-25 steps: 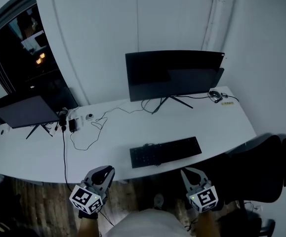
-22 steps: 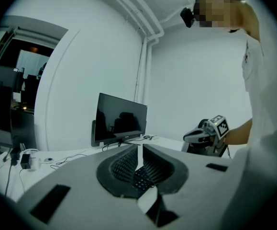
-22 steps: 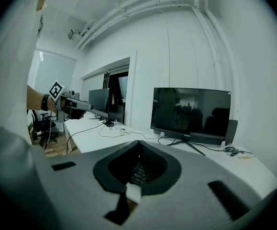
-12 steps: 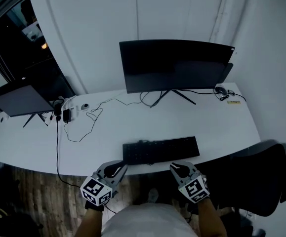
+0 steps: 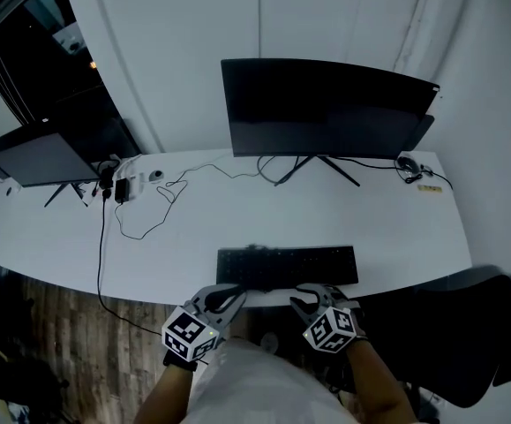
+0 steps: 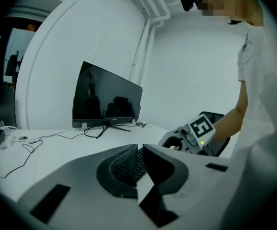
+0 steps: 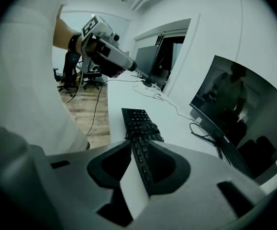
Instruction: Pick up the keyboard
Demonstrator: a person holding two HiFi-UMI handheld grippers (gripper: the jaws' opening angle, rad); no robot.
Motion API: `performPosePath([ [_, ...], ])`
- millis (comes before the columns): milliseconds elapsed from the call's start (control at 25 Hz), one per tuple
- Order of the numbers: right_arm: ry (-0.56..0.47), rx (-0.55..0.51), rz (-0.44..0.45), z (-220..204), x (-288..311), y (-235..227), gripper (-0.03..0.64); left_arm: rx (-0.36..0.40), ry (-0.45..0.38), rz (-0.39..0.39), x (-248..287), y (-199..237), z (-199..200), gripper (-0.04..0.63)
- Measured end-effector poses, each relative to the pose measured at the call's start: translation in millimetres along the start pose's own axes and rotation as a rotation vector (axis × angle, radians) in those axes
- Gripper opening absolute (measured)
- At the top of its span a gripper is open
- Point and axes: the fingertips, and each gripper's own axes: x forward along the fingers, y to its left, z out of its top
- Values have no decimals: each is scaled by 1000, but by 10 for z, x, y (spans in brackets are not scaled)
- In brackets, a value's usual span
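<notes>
Head view: the keyboard [image 5: 287, 268] lies on the white counter [image 5: 237, 219], close to its front edge and in front of the monitor [image 5: 326, 109]. Its long axis runs left to right, parallel to that edge. The left hand-held gripper [image 5: 230, 299] sits just off the near side by the keyboard's left end. The right hand-held gripper [image 5: 305, 297] sits toward the right half. Both look about equally near, with the keyboard straight ahead of each.

Left gripper view: its jaws are closed, tips meeting, with nothing in them. The dark keys [image 6: 128, 164] show just past the tips, and the keyboard stretches away toward the other hand-held gripper.

Right gripper view: its jaws stand apart and have just been opening. The keyboard [image 7: 139, 126] runs lengthwise away from the gap. Its near end shows between the jaws, but no pad presses on it. The closed left hand-held gripper hangs above the counter's front edge, beside the far end.

No brand or label can be read; only the square markers on the cubes show.
</notes>
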Motion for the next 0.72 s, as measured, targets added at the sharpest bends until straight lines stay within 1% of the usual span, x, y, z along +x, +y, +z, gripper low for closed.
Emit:
performPosePath([
  [160, 61, -89, 18, -141, 210, 35, 126, -9, 22, 5, 47, -4, -103, 29],
  [200, 77, -108, 22, -175, 261, 35, 145, -13, 25, 9, 56, 7, -122, 29],
  [280, 108, -137, 24, -241, 357, 21, 161, -21, 29, 17, 82, 33, -156, 29],
  [560, 219, -202, 31, -496, 611, -38, 196, -30, 60, -1, 226, 53, -208, 29],
  [720, 267, -217, 29, -581, 733, -46, 209, -32, 64, -6, 262, 107, -211, 29],
])
